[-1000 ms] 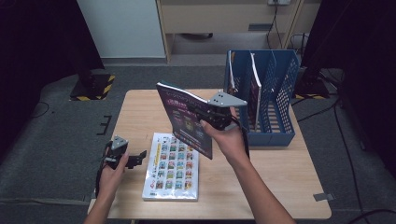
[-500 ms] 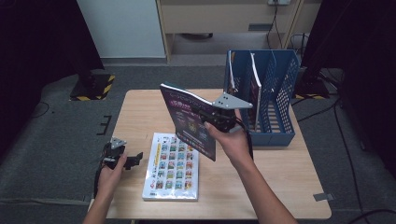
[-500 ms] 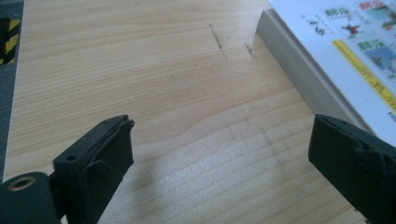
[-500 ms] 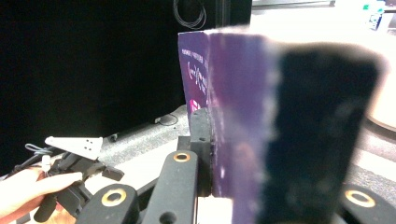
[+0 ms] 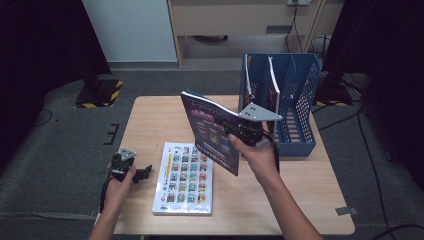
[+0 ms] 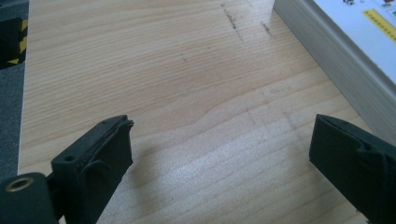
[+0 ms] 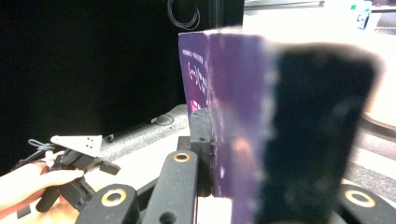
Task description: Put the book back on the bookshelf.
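High view: the right gripper point(image 5: 235, 131) is clamped on a purple book point(image 5: 210, 131), lifted clear of the wooden table point(image 5: 150, 112) and held nearly upright, its cover facing the person and its long axis running from upper left down to lower right. Right gripper view confirms the hold: the purple book point(image 7: 224, 116) is pinched between the two black jaws, which stand almost fully closed on it.

Blue file rack point(image 5: 290, 100) stands at the far right corner of the table, just beyond and to the right of the held book. It already carries upright items in its left slots; the slots to the right appear free. The rack's dividers run away from the person, so the book's face must align with them before it can go in. My judgement: the book needs carrying a short way right and forward, then lowering edge-first into a slot.

Left gripper point(image 5: 131, 172) rests low near the table's left edge with its jaws wide apart and nothing between them, as the left gripper view shows over bare wood. A white book point(image 5: 184, 177) with a picture grid lies flat just beside it. The right hand is far nearer the rack.
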A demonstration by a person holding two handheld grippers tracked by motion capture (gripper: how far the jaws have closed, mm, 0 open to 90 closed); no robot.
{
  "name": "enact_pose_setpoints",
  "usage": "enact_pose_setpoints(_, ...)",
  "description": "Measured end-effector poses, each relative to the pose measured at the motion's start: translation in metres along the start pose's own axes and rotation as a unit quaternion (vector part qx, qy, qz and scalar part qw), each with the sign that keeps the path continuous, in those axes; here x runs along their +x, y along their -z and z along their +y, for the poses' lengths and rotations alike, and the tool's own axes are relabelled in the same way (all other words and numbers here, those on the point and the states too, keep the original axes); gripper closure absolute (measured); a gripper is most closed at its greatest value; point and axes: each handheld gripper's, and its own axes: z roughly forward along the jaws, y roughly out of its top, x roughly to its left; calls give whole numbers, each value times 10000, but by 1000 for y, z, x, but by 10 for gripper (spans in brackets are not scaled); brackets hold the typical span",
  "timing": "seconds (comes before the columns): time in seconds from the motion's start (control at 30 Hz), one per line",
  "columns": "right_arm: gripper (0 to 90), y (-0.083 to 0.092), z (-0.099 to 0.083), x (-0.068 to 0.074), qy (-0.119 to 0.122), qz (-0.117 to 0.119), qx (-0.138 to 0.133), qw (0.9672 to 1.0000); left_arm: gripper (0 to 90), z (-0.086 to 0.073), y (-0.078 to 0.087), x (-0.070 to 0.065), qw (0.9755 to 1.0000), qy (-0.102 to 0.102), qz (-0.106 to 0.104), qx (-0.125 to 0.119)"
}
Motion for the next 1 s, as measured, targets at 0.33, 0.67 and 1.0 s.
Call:
enact_pose_setpoints(0.33,839,20,-6,-6,-55,-84,-31,9999,44,-3,-1,4,10000,42,-25,30)
enact_pose_setpoints(0.67,839,32,-11,-10,-64,-157,-11,9999,31,-5,-2,6,9998,200,-88,-5)
enact_pose_setpoints(1.0,839,50,-13,-16,-84,-256,-38,9996,27,-6,-2,5,9998,95,-184,-21)
